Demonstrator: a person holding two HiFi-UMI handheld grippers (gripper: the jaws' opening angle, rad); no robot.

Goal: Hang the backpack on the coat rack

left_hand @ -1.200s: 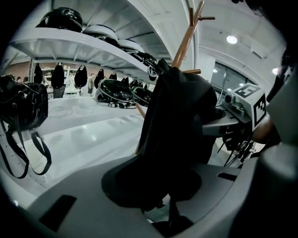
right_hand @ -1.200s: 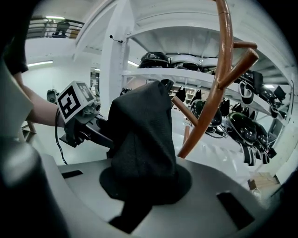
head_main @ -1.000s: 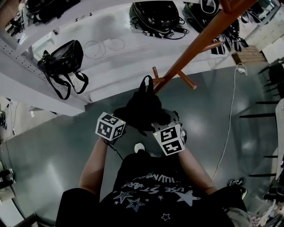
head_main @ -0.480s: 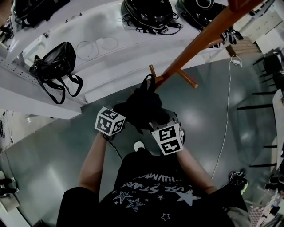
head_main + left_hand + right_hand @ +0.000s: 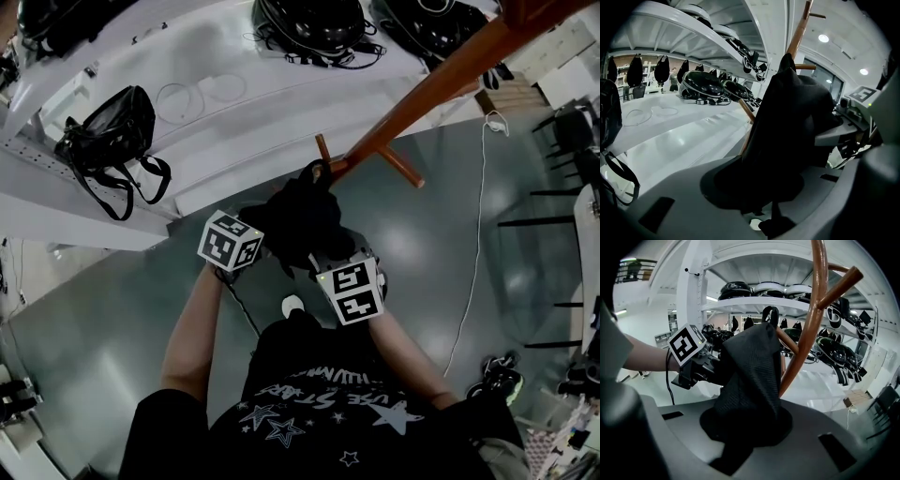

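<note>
Jaws, left: you are pinching a fold of the backpack (image 5: 300, 220) in the left gripper (image 5: 759, 187). These jaws have just been opening a little, with the black cloth between them (a loosening grip, I judge, not a release).
Jaws, right: you are pressing the right gripper (image 5: 750, 427) nearly together on another fold, low on the bag's woven side.
Backpack: it is hanging raised between your two grippers at the centre of the head view, clear of the floor and just below the rack's lowest pegs.
Long axis: the bag is running from your jaws up and away, with its carry loop (image 5: 769, 315) at the far end, toward the upper middle of the head view.
Coat rack: the brown pole (image 5: 422, 98) is slanting from the frame's upper right down to the bag's top.
Loop and peg: in the right gripper view the loop is standing upright just up and left of the near peg (image 5: 786, 342), which is showing from behind the bag's upper right edge. In the head view it is lying right at the spot where the pegs leave the pole (I cannot tell whether it is over a peg).
Nearer hand: your right gripper is working on the pole's side of the bag and your left on the far side.
Coming move: I judge you are needing the loop settled onto that peg before either grip lets go.
</note>
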